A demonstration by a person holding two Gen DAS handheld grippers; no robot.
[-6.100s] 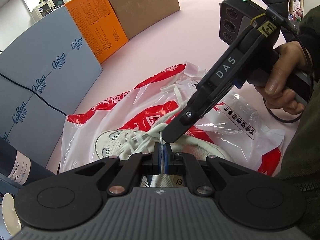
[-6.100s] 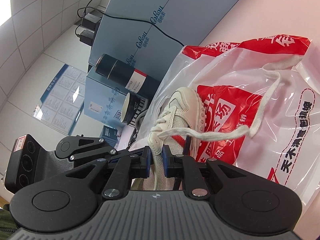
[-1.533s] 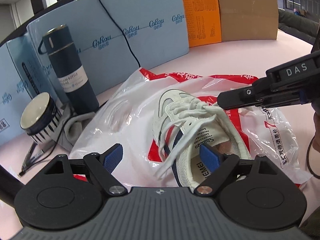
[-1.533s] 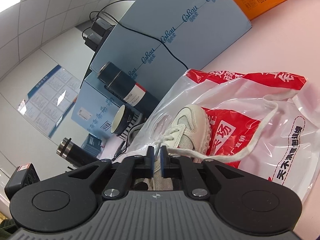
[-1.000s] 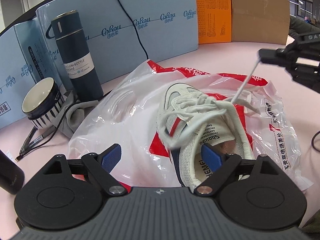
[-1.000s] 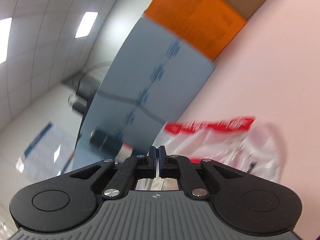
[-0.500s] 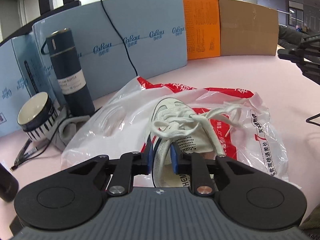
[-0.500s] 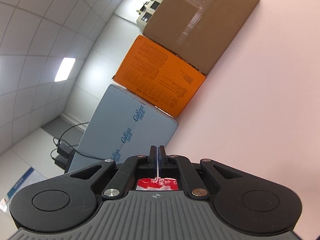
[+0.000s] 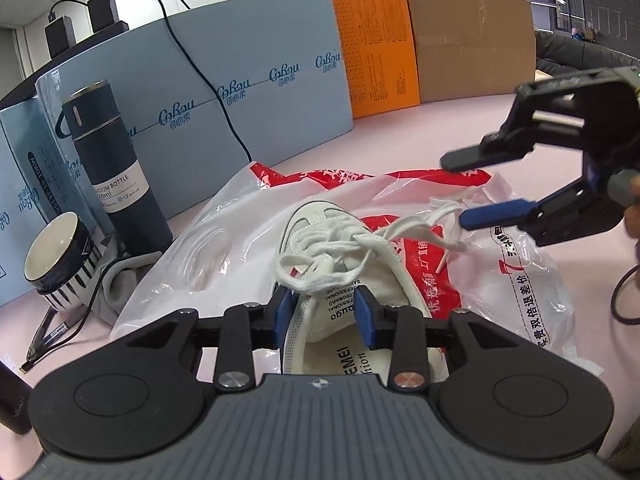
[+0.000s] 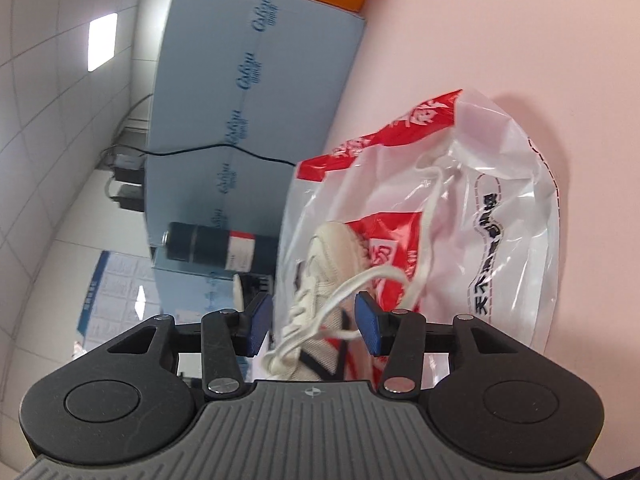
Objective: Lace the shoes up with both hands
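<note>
A white sneaker (image 9: 320,232) lies on a red-and-clear plastic bag (image 9: 500,280), toe away from me. Its white lace (image 9: 400,232) trails loose to the right across the bag. My left gripper (image 9: 325,312) sits low over the shoe's tongue. Its jaws are opening, with the tongue and a lace strand between the blue pads, which do not press. My right gripper (image 9: 460,192) hovers just right of the shoe above the lace end, jaws opening and holding nothing. In the right wrist view the right gripper (image 10: 314,320) frames the sneaker (image 10: 332,256) and a lace (image 10: 428,220) loop without gripping.
A dark vacuum bottle (image 9: 116,168) and a striped bowl (image 9: 56,264) stand left of the bag, with a grey cloth, a cable and pens. Blue boards (image 9: 260,80), an orange box (image 9: 376,48) and a cardboard box (image 9: 468,40) wall the back. A person's hand (image 9: 632,216) is at the right edge.
The right gripper, which had pulled the lace up and away while shut on it, has let go and dropped back beside the shoe. The left gripper closed over the tongue, then widened.
</note>
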